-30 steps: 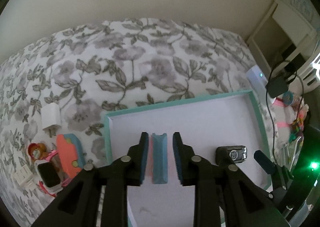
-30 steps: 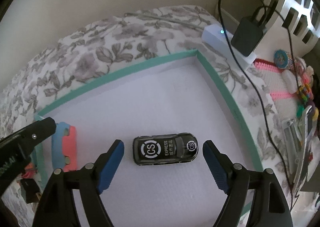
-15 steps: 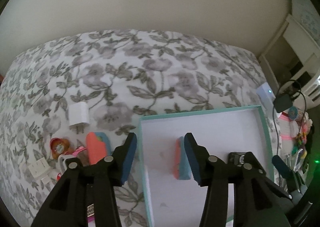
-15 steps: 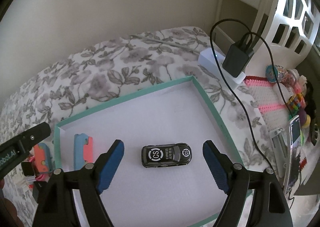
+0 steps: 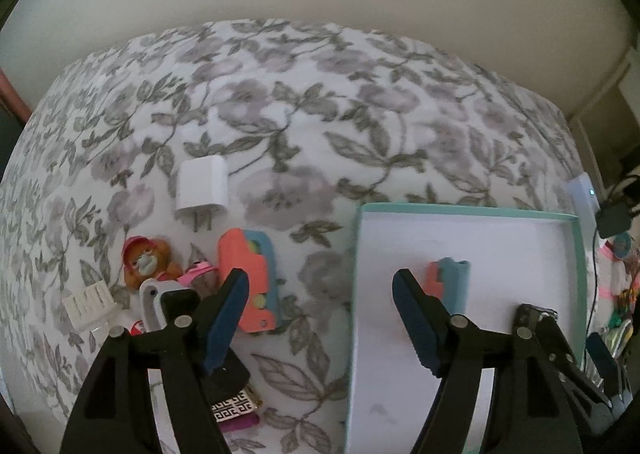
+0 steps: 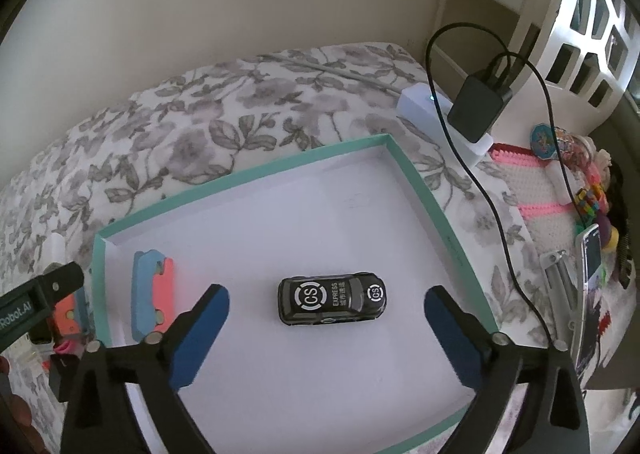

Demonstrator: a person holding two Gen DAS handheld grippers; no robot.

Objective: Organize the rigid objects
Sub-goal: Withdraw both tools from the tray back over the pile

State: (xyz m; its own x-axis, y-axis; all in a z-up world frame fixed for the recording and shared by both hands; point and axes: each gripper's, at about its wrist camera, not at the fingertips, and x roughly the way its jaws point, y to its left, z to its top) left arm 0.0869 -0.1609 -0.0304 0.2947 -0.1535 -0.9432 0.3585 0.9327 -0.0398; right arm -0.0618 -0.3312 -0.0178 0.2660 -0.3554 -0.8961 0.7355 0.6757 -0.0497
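A teal-rimmed white tray (image 5: pixel 472 212) (image 6: pixel 248 170) lies on the floral bedspread. A blue-and-coral block (image 5: pixel 450 282) (image 6: pixel 154 288) and a black toy car (image 6: pixel 332 300) lie in it. My left gripper (image 5: pixel 320 318) is open and empty, raised over the tray's left rim. A second coral-and-blue block (image 5: pixel 250 280), a white charger plug (image 5: pixel 202 188), a monkey figure (image 5: pixel 146 264), a white-and-pink watch (image 5: pixel 160 294) and a small white part (image 5: pixel 90 304) lie left of the tray. My right gripper (image 6: pixel 328 338) is open and empty above the car.
A white power strip (image 6: pixel 440 114) with a black adapter (image 6: pixel 478 106) and cable sits right of the tray. A pink knitted mat (image 6: pixel 536 182), toys and a phone (image 6: pixel 588 282) lie further right. A wall is behind the bed.
My left gripper let go of the blue-and-coral block in the tray, opened wide, rose and moved left. My right gripper rose from the car, still open.
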